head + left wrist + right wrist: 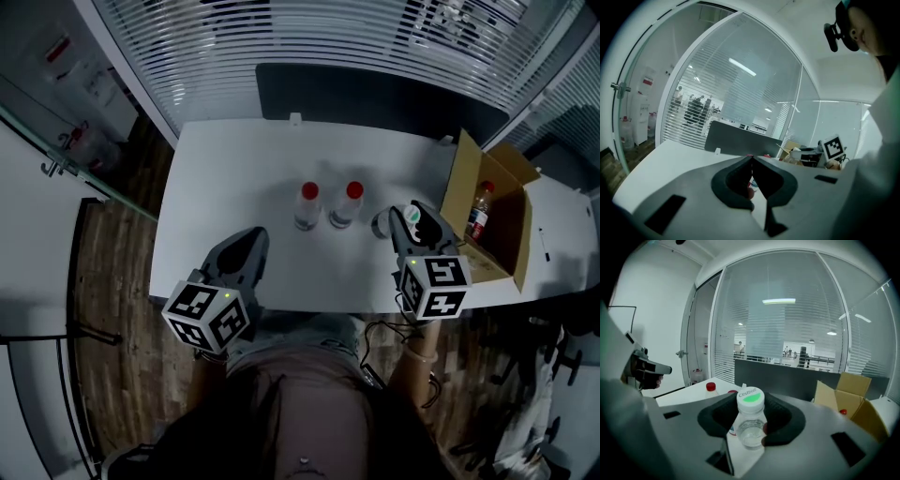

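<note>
My right gripper [411,217] is shut on a small clear bottle [750,420] with a white cap marked by a green spot [409,214], near the table's right front. In the right gripper view the black pads [780,420] close on the bottle's body from both sides. Two clear bottles with red caps [307,206] [347,203] stand upright side by side at the middle of the white table [234,178]. My left gripper [249,238] is shut with nothing in it, at the table's front left. Its jaws meet at the tips [751,157].
An open cardboard box [506,178] stands at the table's right end, with a red-capped bottle [479,212] upright inside it. A dark panel [366,98] runs along the table's far edge. Glass walls with blinds lie beyond. Wooden floor [112,281] lies left of the table.
</note>
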`<action>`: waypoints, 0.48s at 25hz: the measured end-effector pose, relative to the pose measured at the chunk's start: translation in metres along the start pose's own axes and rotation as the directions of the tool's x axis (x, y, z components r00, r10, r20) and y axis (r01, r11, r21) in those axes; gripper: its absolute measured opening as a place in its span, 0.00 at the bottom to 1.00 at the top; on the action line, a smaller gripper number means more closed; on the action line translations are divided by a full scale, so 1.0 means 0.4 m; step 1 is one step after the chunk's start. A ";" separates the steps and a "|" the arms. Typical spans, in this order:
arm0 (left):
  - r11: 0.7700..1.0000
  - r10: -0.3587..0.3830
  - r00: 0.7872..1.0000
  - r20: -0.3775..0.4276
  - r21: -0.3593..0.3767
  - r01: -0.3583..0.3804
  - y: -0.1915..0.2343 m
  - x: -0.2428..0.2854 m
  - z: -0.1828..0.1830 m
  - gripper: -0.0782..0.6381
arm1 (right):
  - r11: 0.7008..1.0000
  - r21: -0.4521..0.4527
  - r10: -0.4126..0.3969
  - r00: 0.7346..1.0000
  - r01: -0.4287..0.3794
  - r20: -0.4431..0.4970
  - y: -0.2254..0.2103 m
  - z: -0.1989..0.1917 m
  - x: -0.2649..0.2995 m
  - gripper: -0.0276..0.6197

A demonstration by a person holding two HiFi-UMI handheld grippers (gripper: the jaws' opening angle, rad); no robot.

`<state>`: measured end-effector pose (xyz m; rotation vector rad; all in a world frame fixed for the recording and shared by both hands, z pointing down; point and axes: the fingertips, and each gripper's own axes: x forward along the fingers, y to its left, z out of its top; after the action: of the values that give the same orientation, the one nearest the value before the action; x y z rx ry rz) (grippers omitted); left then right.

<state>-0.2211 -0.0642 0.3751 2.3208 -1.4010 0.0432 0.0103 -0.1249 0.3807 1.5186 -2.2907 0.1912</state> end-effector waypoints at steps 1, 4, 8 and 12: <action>1.000 0.001 1.000 -0.001 -0.001 -0.001 -0.001 0.000 -0.001 0.12 | 1.000 0.002 0.003 1.000 -0.003 -0.013 0.002 -0.014 0.007 0.32; 1.000 0.004 1.000 -0.005 -0.003 -0.004 -0.003 0.001 -0.006 0.12 | 1.000 0.008 0.007 0.999 -0.007 -0.044 0.005 -0.043 0.030 0.32; 1.000 0.007 1.000 -0.001 -0.002 -0.007 0.002 0.005 -0.002 0.12 | 1.000 0.022 0.014 0.997 -0.012 -0.079 0.001 -0.080 0.056 0.32; 1.000 0.014 1.000 -0.002 -0.001 -0.014 0.000 0.009 -0.003 0.12 | 0.999 0.037 0.025 0.995 -0.022 -0.093 -0.002 -0.101 0.067 0.32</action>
<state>-0.2191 -0.0669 0.3770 2.3099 -1.4158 0.0488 0.0117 -0.1354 0.4281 1.4685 -2.2436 0.3052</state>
